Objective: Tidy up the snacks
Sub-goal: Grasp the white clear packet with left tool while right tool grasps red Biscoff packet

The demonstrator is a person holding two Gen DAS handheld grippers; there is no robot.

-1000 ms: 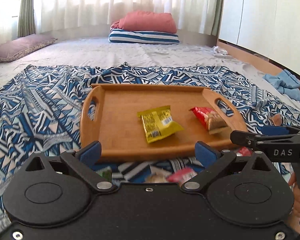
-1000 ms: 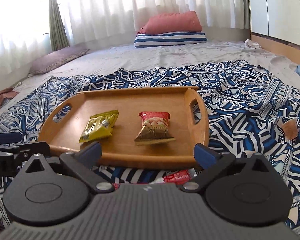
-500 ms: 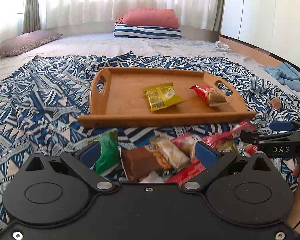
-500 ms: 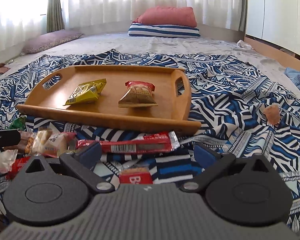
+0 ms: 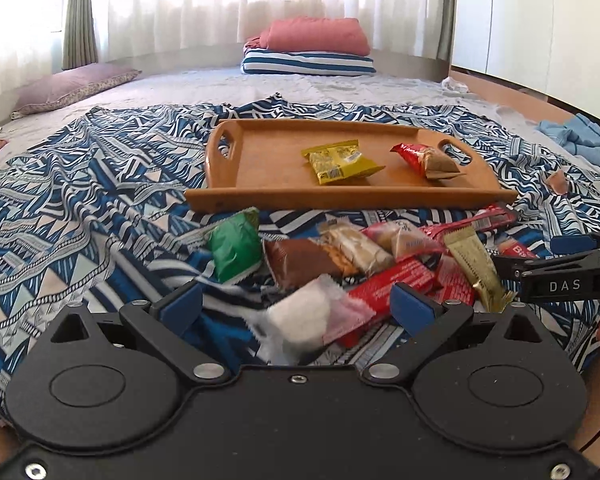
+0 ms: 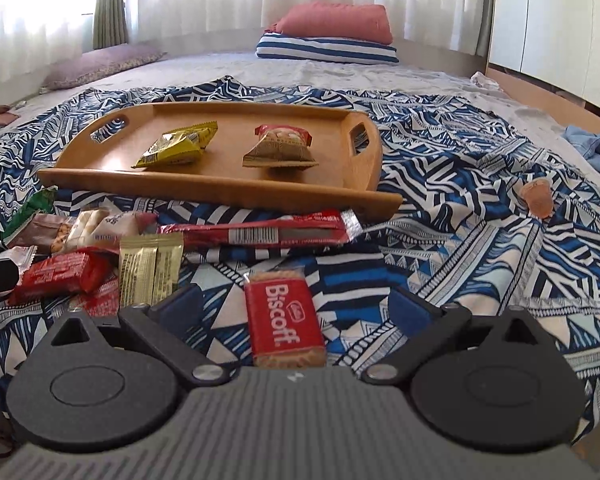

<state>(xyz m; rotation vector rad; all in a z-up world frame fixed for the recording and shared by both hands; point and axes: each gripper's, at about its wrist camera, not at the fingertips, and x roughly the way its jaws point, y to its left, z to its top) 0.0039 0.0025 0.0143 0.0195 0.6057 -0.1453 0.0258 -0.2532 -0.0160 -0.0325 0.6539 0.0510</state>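
Observation:
A wooden tray (image 5: 260,168) (image 6: 228,124) lies on the patterned blue cloth and holds a yellow packet (image 5: 338,160) (image 6: 178,146) and a red-brown packet (image 5: 428,160) (image 6: 282,146). A pile of snacks lies in front of it: a green packet (image 5: 234,248), a brown packet (image 5: 300,266), red bars (image 5: 396,282), a gold bar (image 5: 474,264). My left gripper (image 5: 296,306) is open above a white-pink packet (image 5: 312,322). My right gripper (image 6: 294,308) is open around a red Biscoff packet (image 6: 284,320); it also shows in the left wrist view (image 5: 556,262).
A long red bar (image 6: 260,234) lies against the tray's near edge. A small orange piece (image 6: 536,198) sits on the cloth at the right. Pillows (image 5: 308,46) lie at the far end, blue clothing (image 5: 580,140) at the right, cupboards beyond.
Both grippers have pulled back from the tray and lowered toward the snack pile, which has come into view. Both stay open.

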